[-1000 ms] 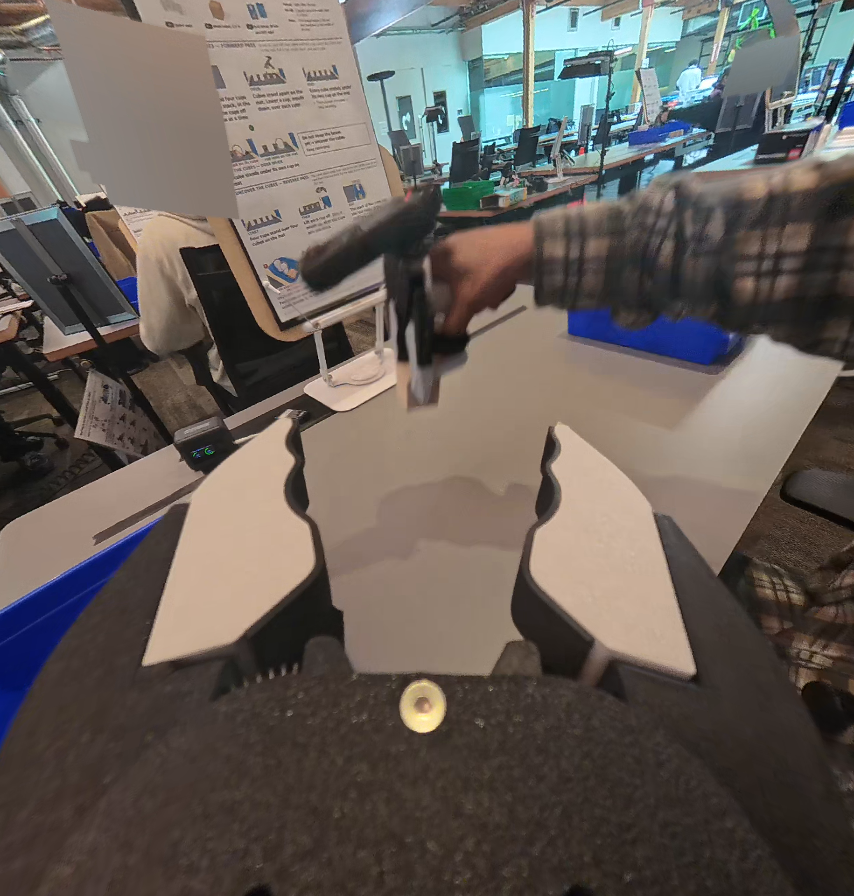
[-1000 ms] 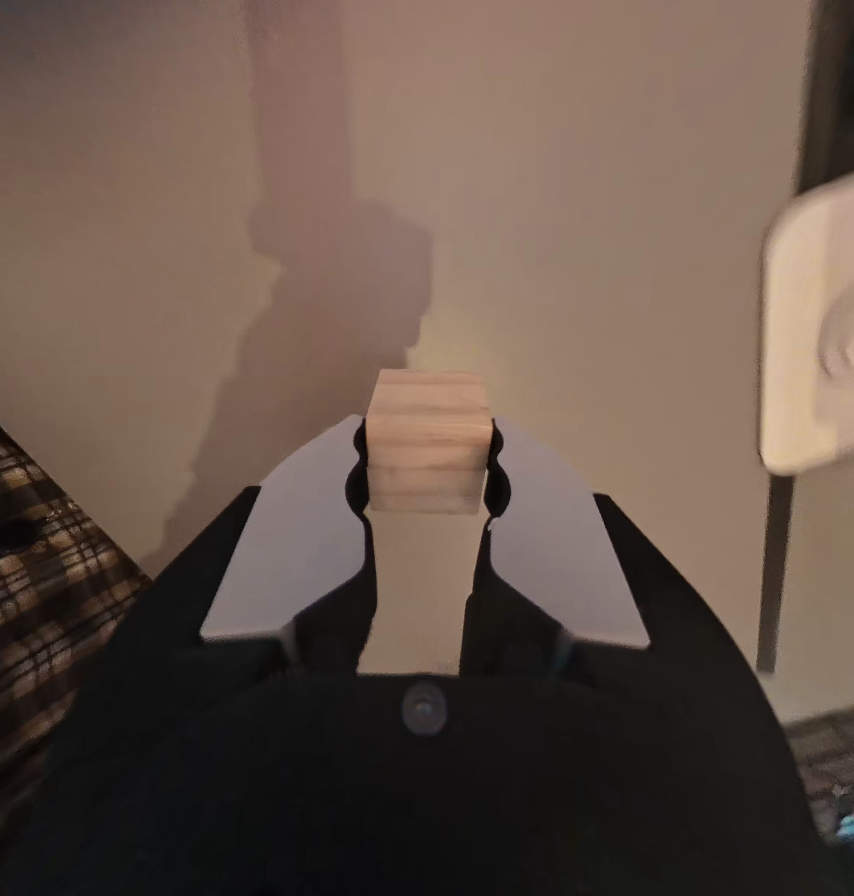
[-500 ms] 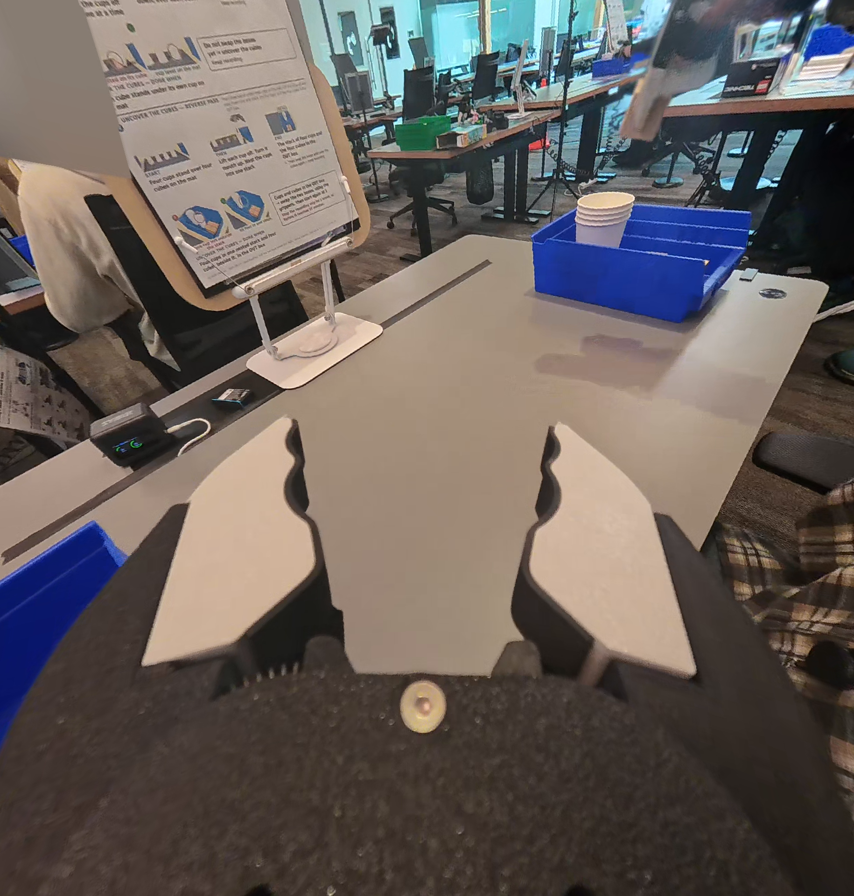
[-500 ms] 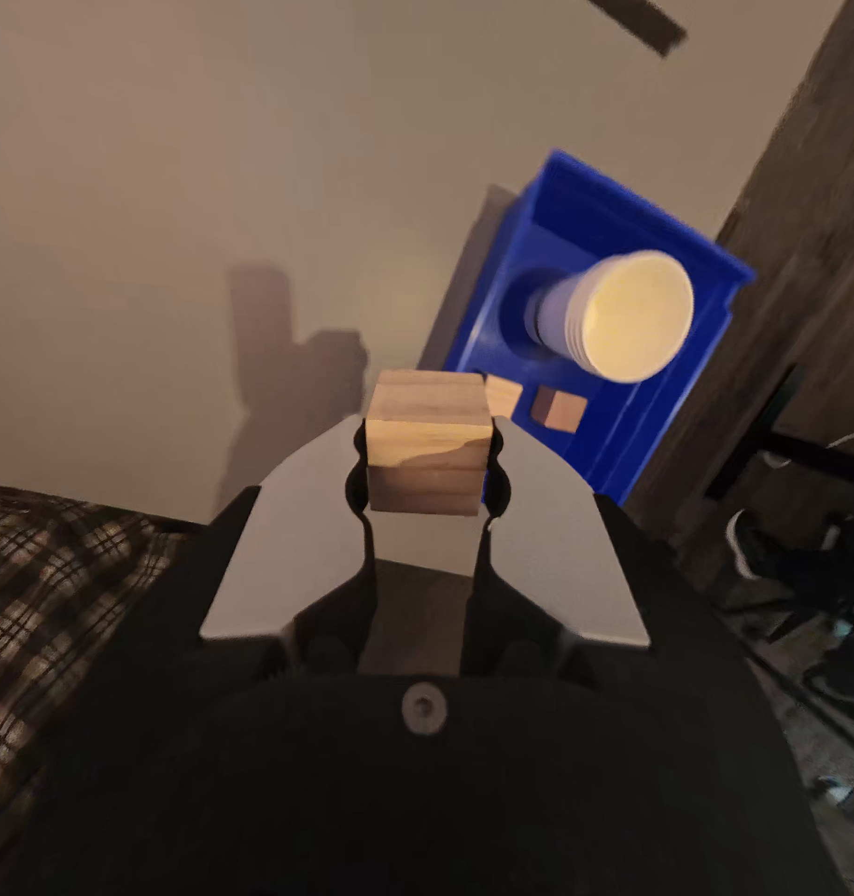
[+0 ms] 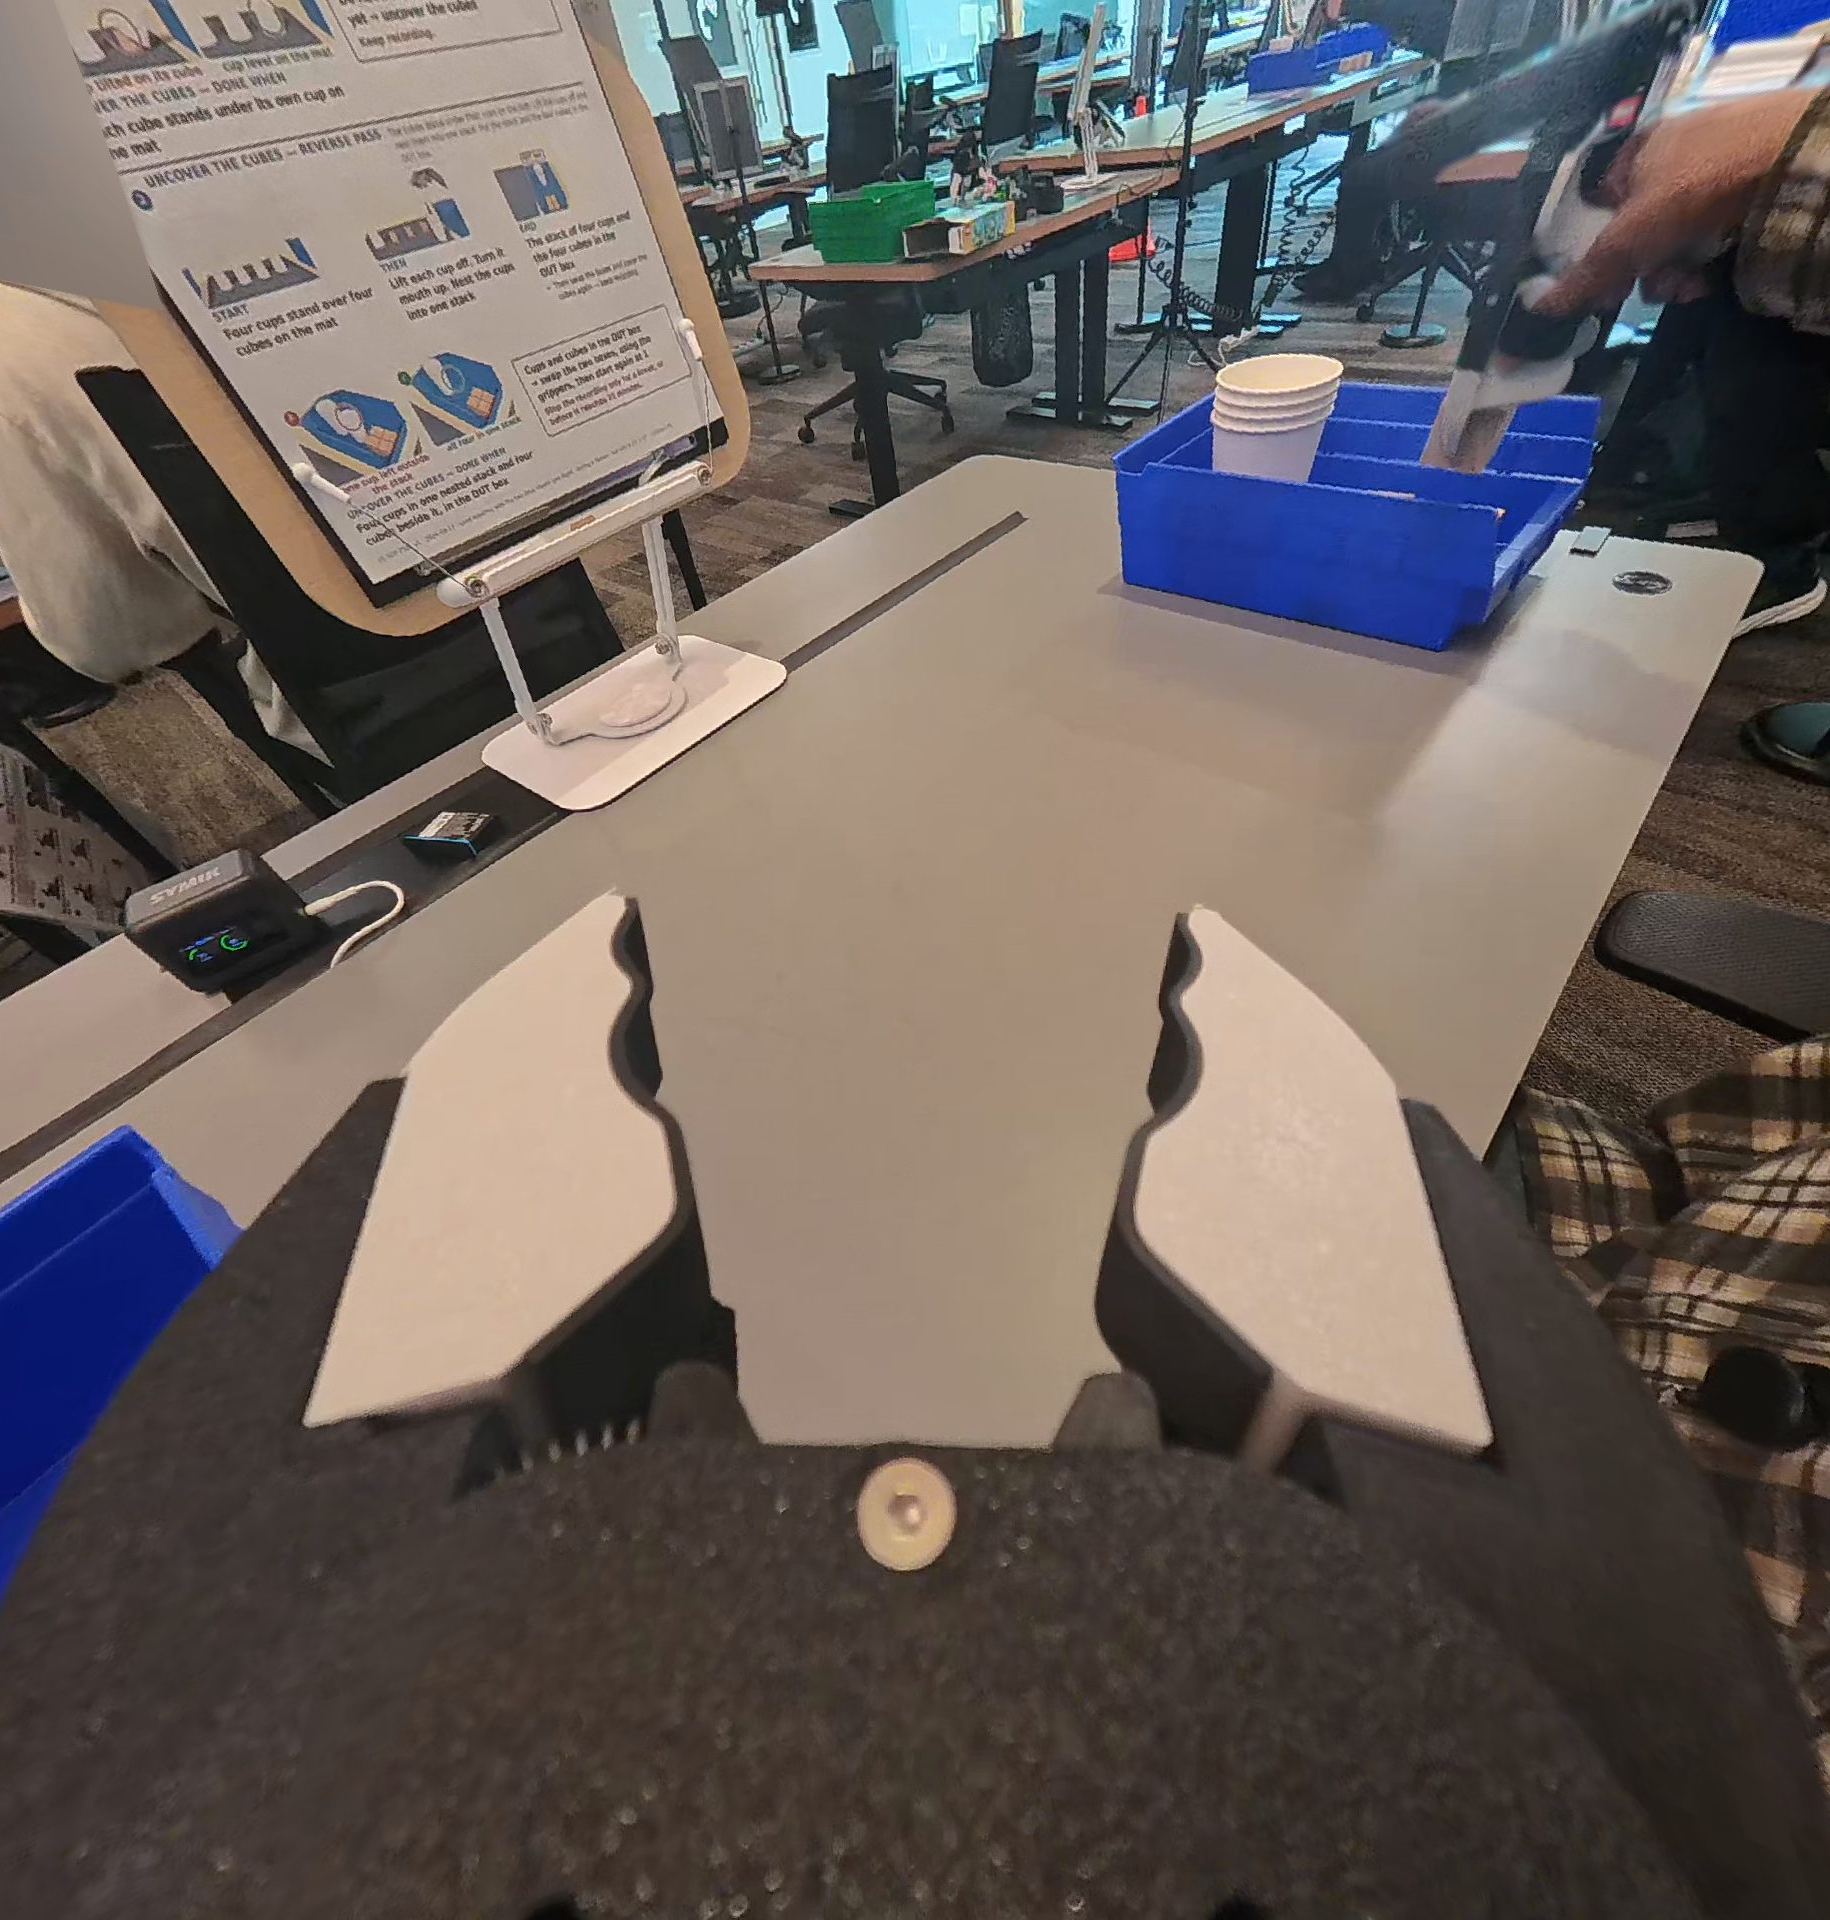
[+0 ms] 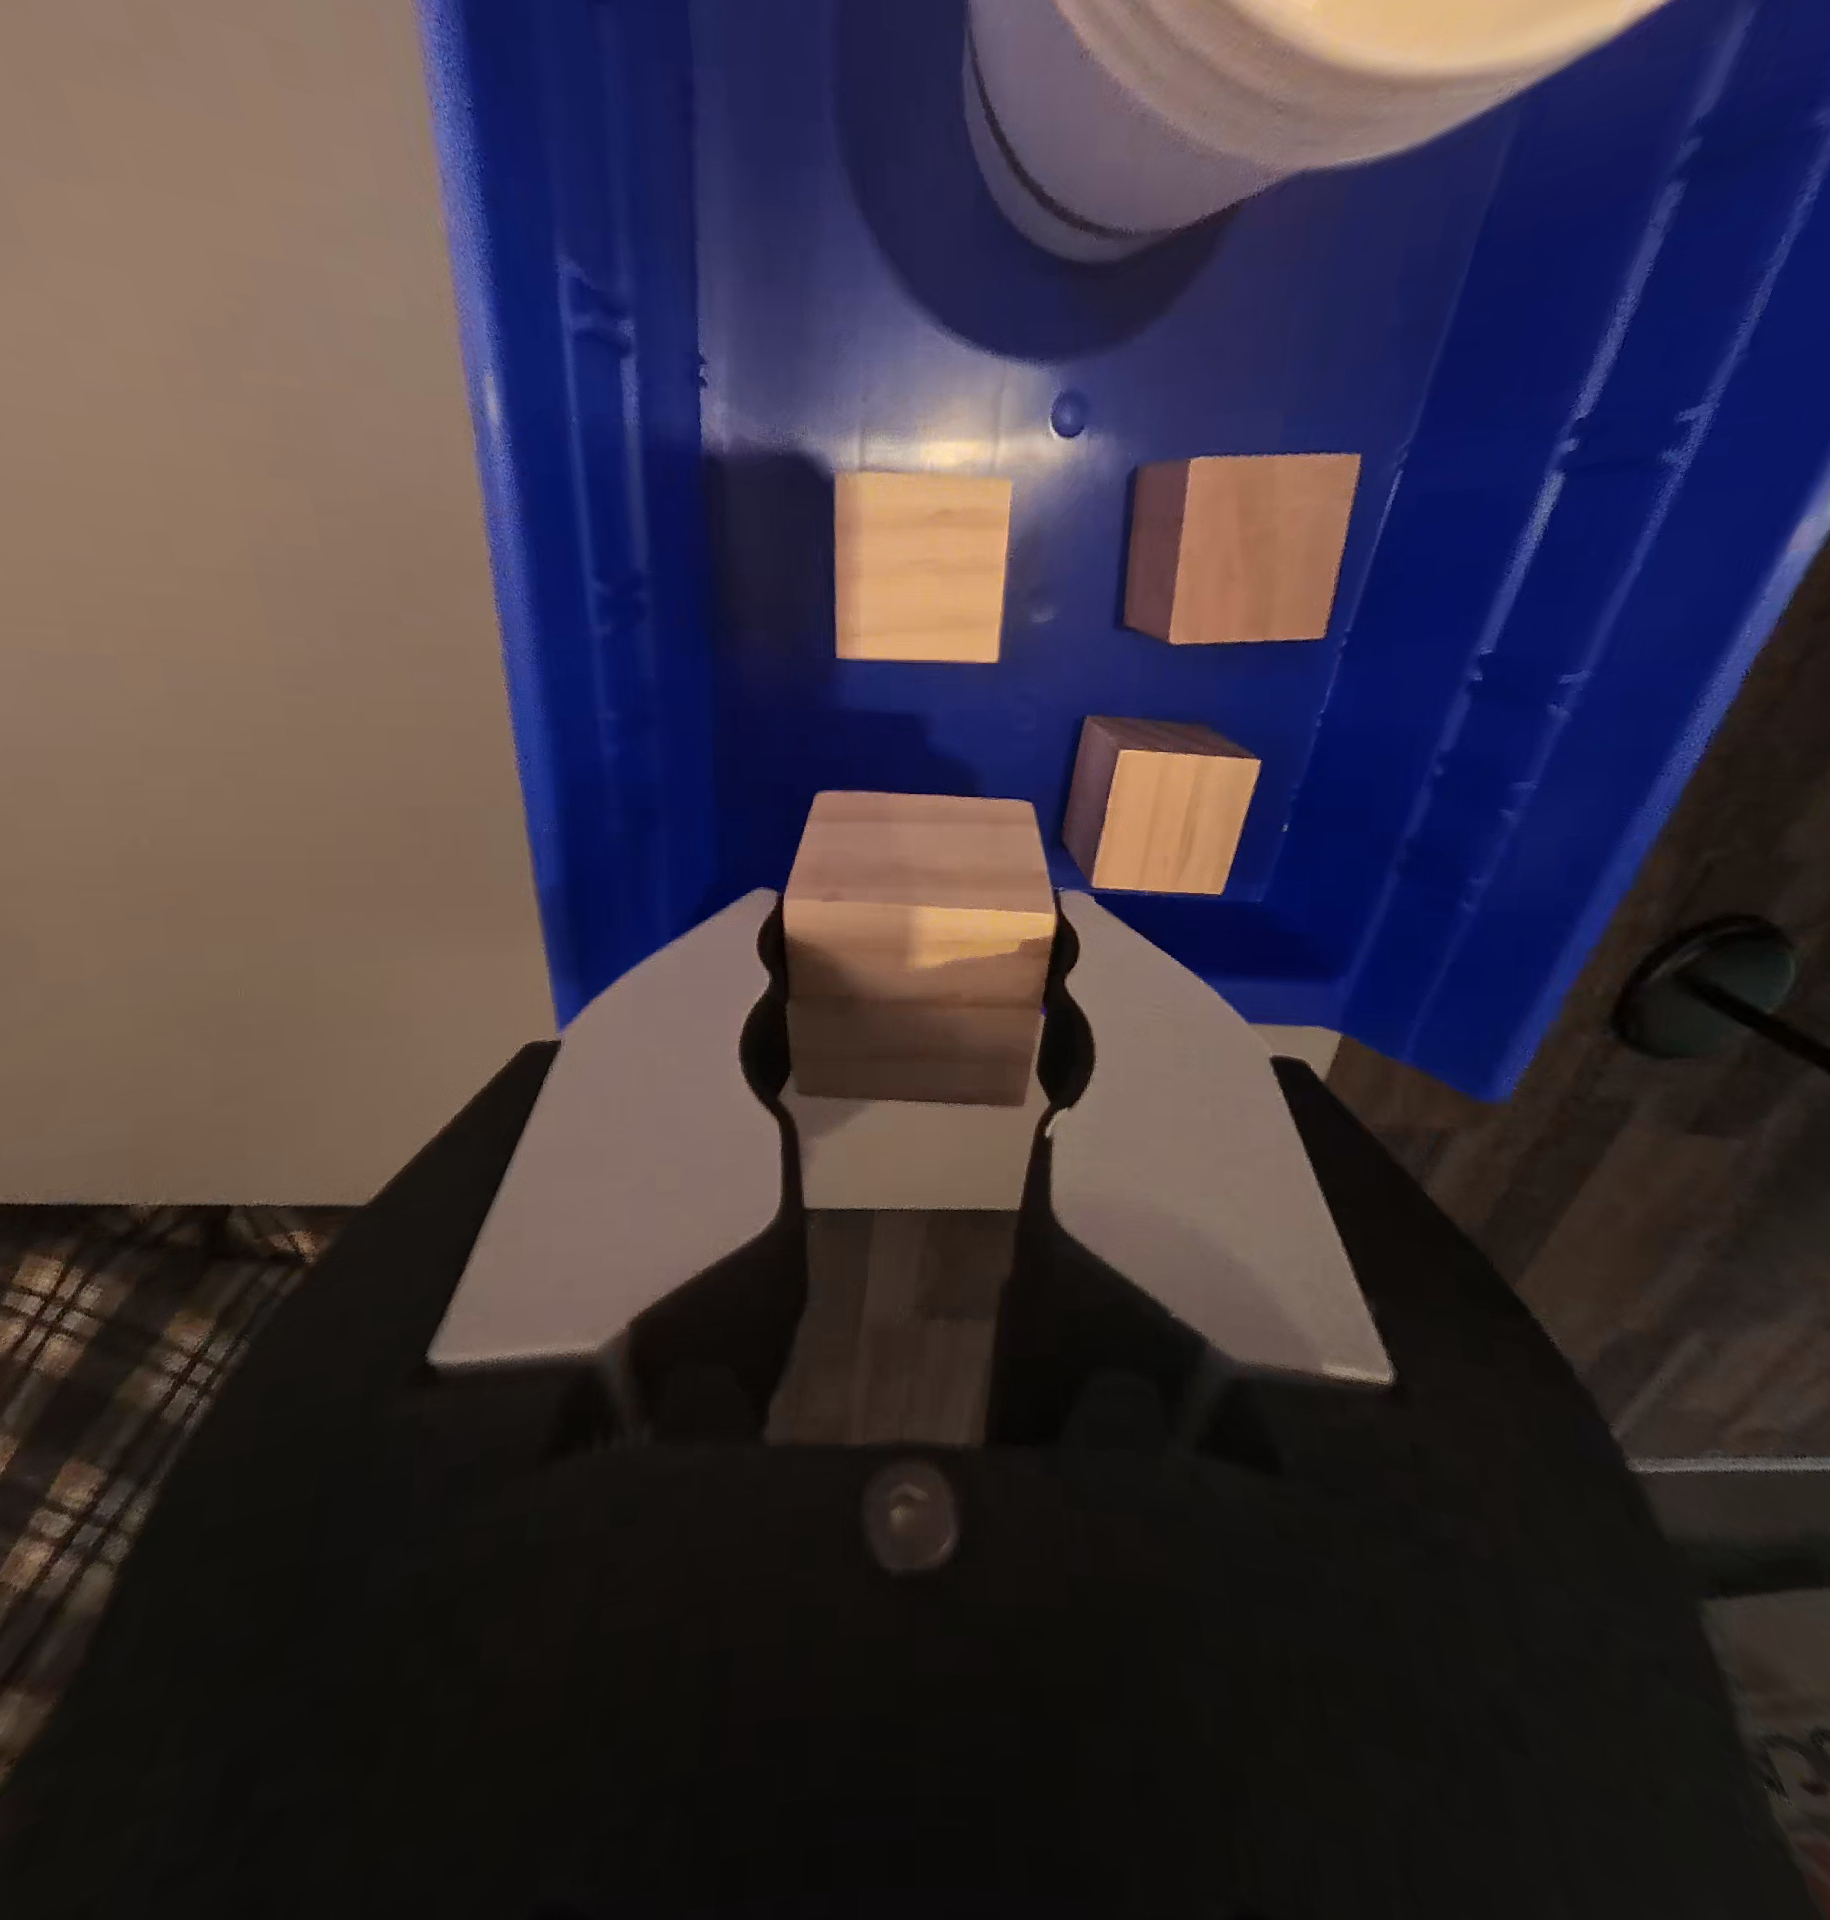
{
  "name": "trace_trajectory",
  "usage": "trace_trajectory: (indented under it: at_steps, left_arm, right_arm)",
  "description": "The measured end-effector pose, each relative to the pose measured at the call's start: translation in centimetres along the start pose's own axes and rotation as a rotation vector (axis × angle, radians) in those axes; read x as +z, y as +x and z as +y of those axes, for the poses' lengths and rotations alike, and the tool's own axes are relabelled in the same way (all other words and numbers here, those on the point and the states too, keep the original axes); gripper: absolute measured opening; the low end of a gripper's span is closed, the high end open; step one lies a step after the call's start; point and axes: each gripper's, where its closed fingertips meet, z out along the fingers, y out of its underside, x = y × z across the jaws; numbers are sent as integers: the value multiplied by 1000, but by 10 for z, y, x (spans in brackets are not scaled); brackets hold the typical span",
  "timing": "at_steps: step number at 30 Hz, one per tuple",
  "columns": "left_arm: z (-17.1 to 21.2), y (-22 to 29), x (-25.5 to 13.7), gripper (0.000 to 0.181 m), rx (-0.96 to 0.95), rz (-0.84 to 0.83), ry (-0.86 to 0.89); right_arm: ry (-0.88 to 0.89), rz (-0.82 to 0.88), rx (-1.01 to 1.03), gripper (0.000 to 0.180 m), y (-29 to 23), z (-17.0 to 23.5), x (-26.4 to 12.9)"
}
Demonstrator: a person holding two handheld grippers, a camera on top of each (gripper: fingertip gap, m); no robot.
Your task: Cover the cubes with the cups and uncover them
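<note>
Cube in hand: wooden cube (image 6: 919,940) was clamped between the jaws of the right gripper (image 6: 916,971), held over the near end of the blue bin (image 6: 1576,520).
Handling: looked rigid, light, flat-sided; probably not fragile (smooth faces might slip if pinched at a corner). Best hold judged to be two opposite flat faces, as it was.
Other cubes: three more cubes (image 6: 921,566) lay on the bin floor, apart from one another; the nearest cube (image 6: 1165,805) sat just beside the held one.
Cups: nested stack of paper cups (image 5: 1272,416) stood in the same bin at its far end; thin walls would likely crush under a hard squeeze.
Left gripper (image 5: 906,1039): jaws spread wide, nothing between them, over the bare desk (image 5: 994,779).
Obstacles: bin walls and neighbouring cubes crowded any set-down spot; a document stand (image 5: 620,675) stood well off to the side.
</note>
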Motion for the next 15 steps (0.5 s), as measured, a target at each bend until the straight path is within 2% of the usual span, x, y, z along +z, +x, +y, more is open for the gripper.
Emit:
trace_trajectory:
  at_steps: [8,15]
  left_arm:
    - [0,-2,-1,93,-2,-2,7]
    - [0,-3,0,93,-7,2,9]
  right_arm:
    - [-49,-68,36,45,-5,7,53]
    - [-85,-100,53,45,-8,13,81]
